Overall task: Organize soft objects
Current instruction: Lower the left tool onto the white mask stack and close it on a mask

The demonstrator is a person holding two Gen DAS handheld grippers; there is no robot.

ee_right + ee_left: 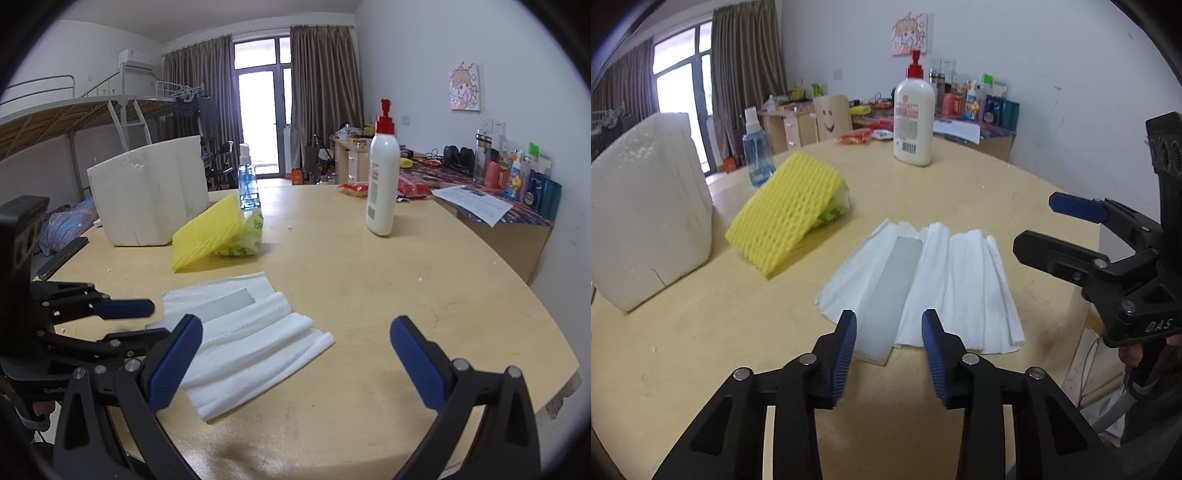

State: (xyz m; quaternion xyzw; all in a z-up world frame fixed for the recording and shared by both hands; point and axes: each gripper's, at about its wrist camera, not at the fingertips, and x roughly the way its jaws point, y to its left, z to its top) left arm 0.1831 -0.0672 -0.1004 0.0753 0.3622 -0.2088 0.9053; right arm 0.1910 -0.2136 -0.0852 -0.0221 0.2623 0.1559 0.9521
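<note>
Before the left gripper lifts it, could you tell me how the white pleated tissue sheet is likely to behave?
The white pleated tissue sheet looks thin and creased, so it will probably droop limply. Its loose folds may fan open. It seems very light, so it might slide on the smooth wooden table.

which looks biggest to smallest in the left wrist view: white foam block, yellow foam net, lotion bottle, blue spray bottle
1. white foam block, though it sits close to the camera, which inflates it
2. yellow foam net
3. lotion bottle, further back on the table
4. blue spray bottle, partly hidden behind the net
</note>
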